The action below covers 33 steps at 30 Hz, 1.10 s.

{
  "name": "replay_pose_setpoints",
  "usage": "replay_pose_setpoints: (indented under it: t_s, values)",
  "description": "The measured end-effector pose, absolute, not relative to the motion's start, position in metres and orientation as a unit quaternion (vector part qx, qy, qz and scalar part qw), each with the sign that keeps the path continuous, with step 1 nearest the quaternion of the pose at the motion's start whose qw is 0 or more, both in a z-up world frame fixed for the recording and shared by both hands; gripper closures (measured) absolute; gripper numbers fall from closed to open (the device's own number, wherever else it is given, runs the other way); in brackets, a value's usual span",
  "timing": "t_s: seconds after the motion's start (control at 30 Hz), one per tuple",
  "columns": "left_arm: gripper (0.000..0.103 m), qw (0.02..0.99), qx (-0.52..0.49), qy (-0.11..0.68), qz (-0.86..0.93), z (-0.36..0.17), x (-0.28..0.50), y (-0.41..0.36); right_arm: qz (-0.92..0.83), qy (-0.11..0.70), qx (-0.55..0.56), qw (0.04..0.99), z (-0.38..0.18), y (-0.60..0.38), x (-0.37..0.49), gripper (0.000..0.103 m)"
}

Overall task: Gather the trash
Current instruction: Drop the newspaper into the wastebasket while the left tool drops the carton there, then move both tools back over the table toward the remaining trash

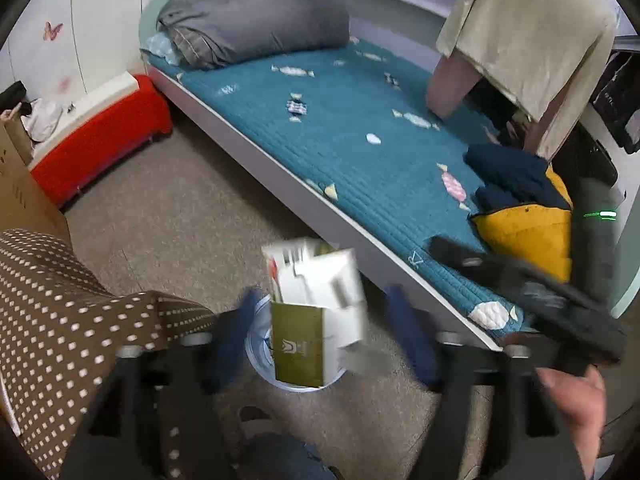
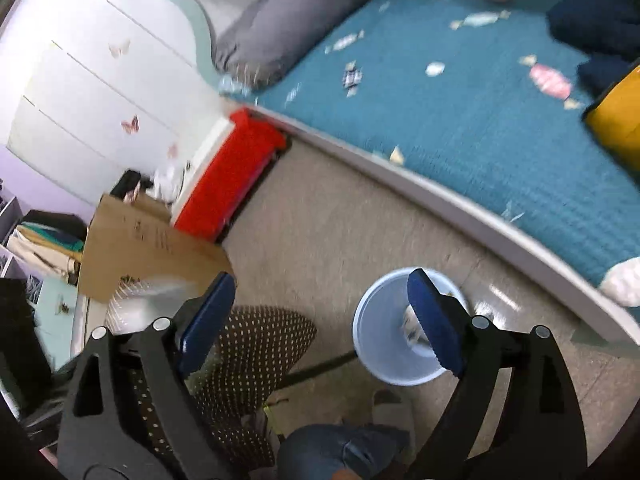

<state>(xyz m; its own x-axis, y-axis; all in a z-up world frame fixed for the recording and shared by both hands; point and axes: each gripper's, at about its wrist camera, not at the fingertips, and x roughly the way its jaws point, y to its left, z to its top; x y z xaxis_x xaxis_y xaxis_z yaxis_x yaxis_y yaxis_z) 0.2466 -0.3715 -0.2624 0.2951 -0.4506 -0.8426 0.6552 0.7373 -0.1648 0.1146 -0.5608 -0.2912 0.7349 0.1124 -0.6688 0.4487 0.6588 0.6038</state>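
Left wrist view: carton point(image 1: 316, 312) drops between the wide-spread left gripper point(image 1: 326, 332) toward the bin point(image 1: 260, 356); tilted, it may miss.

The left gripper point(image 1: 324, 320) is held pointing steeply downward, with both blue-padded fingers point(image 1: 408, 332) spread wide apart. No contact is made by either pad; the fingers are blurred in the left wrist view. The right hand point(image 1: 576, 404) is seen at the lower right of that view, wrapped around the black body of the other gripper. The right gripper point(image 2: 320, 320) is likewise angled downward, and its jaws are set wide apart with nothing pressed between the blue pads point(image 2: 434, 320). A knee in blue denim point(image 2: 344, 452) is visible below the fingers in the right wrist view.
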Motion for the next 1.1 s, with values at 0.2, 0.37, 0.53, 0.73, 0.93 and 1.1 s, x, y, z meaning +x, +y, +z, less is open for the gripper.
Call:
replay_pose_setpoints:
  t_s: [0.2, 0.37, 0.53, 0.73, 0.93, 1.1]
  values:
    - [0.012, 0.821, 0.092, 0.459, -0.328, -0.248, 0.240, -0.359, -0.114, 0.322, 0.376, 0.861, -0.259, -0.552, 0.095, 0.006]
    - [0.011, 0.846, 0.093, 0.420, -0.316, -0.217, 0.220, -0.333, -0.135, 0.301, 0.350, 0.877, -0.235, -0.532, 0.087, 0.006]
    - [0.010, 0.868, 0.074, 0.385, -0.304, -0.183, 0.198, -0.303, -0.142, 0.297, 0.299, 0.896, -0.203, -0.504, 0.081, 0.006]
    - [0.010, 0.887, 0.062, 0.357, -0.287, -0.156, 0.173, -0.268, -0.127, 0.297, 0.259, 0.910, -0.168, -0.469, 0.076, 0.006]
    - [0.010, 0.900, 0.045, 0.335, -0.274, -0.136, 0.151, -0.231, -0.097, 0.296, 0.232, 0.921, -0.146, -0.433, 0.072, 0.006]
    - [0.010, 0.911, 0.039, 0.317, -0.259, -0.122, 0.138, -0.201, -0.066, 0.295, 0.222, 0.927, -0.133, -0.404, 0.071, 0.006]
